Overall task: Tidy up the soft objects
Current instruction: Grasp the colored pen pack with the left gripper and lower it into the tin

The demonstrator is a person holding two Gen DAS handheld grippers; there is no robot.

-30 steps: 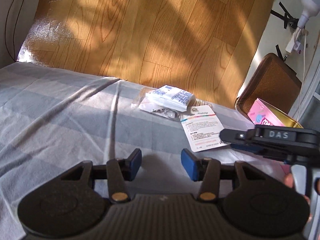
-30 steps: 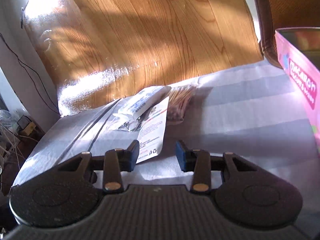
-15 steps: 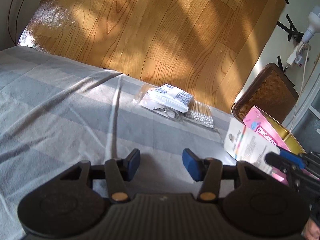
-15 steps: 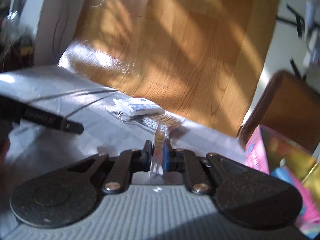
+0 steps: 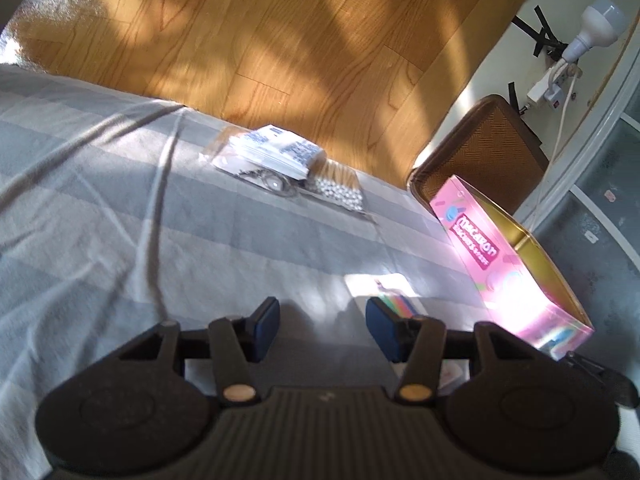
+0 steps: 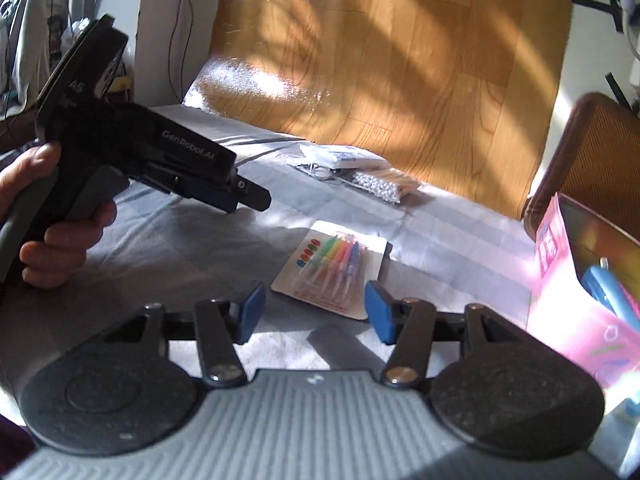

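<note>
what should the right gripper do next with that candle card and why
Probably lower the right gripper and close on the candle card. Its jaws are open and empty, the card lies flat on the striped sheet just ahead, and the pink box stands open to its right.

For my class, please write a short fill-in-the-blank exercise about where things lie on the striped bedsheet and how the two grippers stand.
1. The card of colourful candles lies flat on the ______, just ahead of the right gripper.
2. The fingers of the right gripper are ______ and hold nothing.
3. The open pink box stands to the ______ of the left gripper.
4. The packet of cotton swabs lies partly under a ______ packet.

Missing words: bedsheet; open; right; white
</note>
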